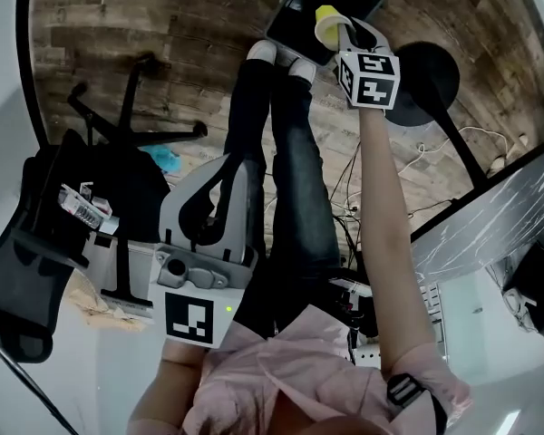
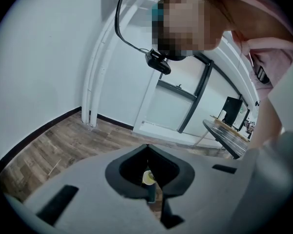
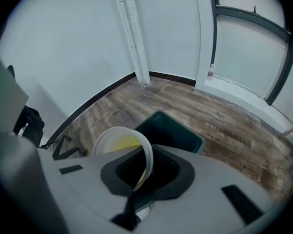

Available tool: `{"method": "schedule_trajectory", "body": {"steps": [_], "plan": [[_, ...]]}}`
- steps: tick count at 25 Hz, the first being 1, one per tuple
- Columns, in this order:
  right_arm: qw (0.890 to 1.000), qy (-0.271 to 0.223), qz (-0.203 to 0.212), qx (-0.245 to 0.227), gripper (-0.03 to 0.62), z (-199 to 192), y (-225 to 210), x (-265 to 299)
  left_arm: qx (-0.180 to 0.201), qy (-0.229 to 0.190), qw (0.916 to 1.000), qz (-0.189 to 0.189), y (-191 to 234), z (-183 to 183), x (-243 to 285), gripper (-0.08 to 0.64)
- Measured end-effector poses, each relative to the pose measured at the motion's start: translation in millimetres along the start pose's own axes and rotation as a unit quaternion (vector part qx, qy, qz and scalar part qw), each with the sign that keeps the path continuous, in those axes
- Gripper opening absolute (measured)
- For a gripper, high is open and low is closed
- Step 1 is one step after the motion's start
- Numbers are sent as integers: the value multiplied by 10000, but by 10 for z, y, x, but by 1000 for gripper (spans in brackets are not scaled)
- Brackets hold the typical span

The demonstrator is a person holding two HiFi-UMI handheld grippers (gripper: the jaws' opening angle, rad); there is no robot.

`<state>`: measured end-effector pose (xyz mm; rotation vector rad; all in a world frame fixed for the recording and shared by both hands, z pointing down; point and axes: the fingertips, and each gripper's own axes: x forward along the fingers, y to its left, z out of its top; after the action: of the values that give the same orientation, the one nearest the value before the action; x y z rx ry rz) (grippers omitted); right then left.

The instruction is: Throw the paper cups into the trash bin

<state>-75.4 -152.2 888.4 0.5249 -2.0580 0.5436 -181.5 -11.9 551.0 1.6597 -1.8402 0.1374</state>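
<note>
Paper cup (image 3: 119,141) (yellow inside) sat pinched by its rim in my right gripper (image 3: 136,182), trash bin (image 3: 178,130) just beyond its jaws; my left gripper (image 2: 154,191) was pressed together.

In the head view, the trash bin (image 1: 299,21) stands on the floor (image 1: 163,25) at top centre. The paper cup (image 1: 326,21) is over the bin's right part, clamped in the right gripper (image 1: 337,33). The left gripper (image 1: 225,166) is lower, left of centre. A chair (image 1: 27,279) is at far left and a table (image 1: 490,220) at right.
</note>
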Motion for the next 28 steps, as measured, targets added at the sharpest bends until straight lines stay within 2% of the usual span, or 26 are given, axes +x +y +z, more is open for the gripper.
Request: {"method": "schedule_trajectory", "body": {"steps": [12,22,28], "plan": [[9987,461,175,-130,46,-386,-2,554,-163,174,9991,349,116,-288,-34,15],[9968,673,146,394,48,-553,-31,851,-318,307,9983,375,47,-361,66,15],[9954,951,-12,50,48,-489,30,957,-365,304,9981,383,48,-298,115,15]]}}
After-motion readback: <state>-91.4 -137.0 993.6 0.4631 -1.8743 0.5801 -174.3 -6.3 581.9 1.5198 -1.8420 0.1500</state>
